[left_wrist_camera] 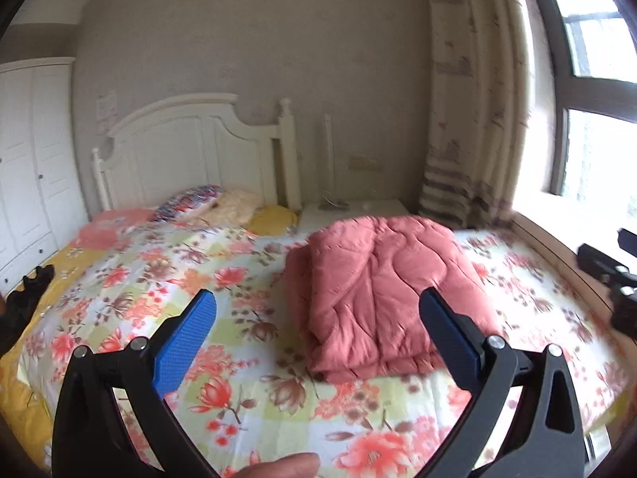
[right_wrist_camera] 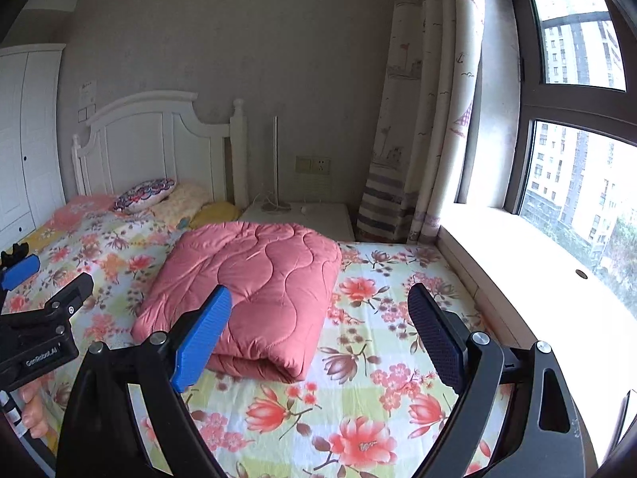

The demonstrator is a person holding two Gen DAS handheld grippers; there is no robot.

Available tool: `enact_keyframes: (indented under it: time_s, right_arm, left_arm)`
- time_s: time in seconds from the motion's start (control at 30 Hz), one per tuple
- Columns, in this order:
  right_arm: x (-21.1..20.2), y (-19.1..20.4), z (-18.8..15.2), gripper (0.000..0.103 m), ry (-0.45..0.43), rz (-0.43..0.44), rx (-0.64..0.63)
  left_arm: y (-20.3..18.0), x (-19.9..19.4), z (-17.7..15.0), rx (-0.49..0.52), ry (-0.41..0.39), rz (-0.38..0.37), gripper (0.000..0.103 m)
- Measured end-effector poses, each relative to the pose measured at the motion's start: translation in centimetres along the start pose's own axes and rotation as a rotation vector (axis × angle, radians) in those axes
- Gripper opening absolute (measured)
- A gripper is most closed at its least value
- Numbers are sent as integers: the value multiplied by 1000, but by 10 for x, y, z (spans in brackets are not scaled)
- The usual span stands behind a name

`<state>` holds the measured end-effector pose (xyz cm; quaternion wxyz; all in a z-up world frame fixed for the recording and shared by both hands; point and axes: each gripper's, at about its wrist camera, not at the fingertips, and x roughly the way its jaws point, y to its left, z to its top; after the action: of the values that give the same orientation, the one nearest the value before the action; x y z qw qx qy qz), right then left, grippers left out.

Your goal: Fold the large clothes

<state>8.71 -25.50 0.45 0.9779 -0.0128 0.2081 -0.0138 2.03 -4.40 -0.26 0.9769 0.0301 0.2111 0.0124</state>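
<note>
A pink quilted comforter (left_wrist_camera: 378, 290) lies folded into a thick rectangular bundle on the flower-patterned bed sheet (left_wrist_camera: 254, 410). My left gripper (left_wrist_camera: 318, 306) hovers above the bed in front of the bundle, open, nothing between its blue pads (left_wrist_camera: 187, 342). In the right wrist view the same comforter (right_wrist_camera: 254, 290) sits just beyond my right gripper (right_wrist_camera: 320, 302), which is also open and empty. The left gripper (right_wrist_camera: 24, 275) shows at the left edge of that view, held by a hand; the right gripper's black body (left_wrist_camera: 609, 279) shows at the right edge of the left view.
Pillows (right_wrist_camera: 159, 195) lie against a white headboard (right_wrist_camera: 151, 135). A white nightstand (right_wrist_camera: 306, 219) stands by the bed, then a curtain (right_wrist_camera: 418, 119) and a wide window sill (right_wrist_camera: 537, 263). A dark garment (left_wrist_camera: 24, 298) lies at the bed's left edge beside a white wardrobe (left_wrist_camera: 28, 167).
</note>
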Motion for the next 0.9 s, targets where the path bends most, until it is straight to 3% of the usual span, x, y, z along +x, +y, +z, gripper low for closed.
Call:
enact_keyframes:
  time_s: [0.17,0.57,0.9]
  right_arm:
    - [3,13,-10,87,36,24,-7]
    - [-10,39,-16,87,42,81,-57]
    - [-13,48,-17,87,44,80,-47]
  left_arm:
    - [-2,-1,1,6,69,-7,101]
    - [8,-17,3,-44,-2,-13,101]
    - [12,-19,6,-42,-9,-23,101]
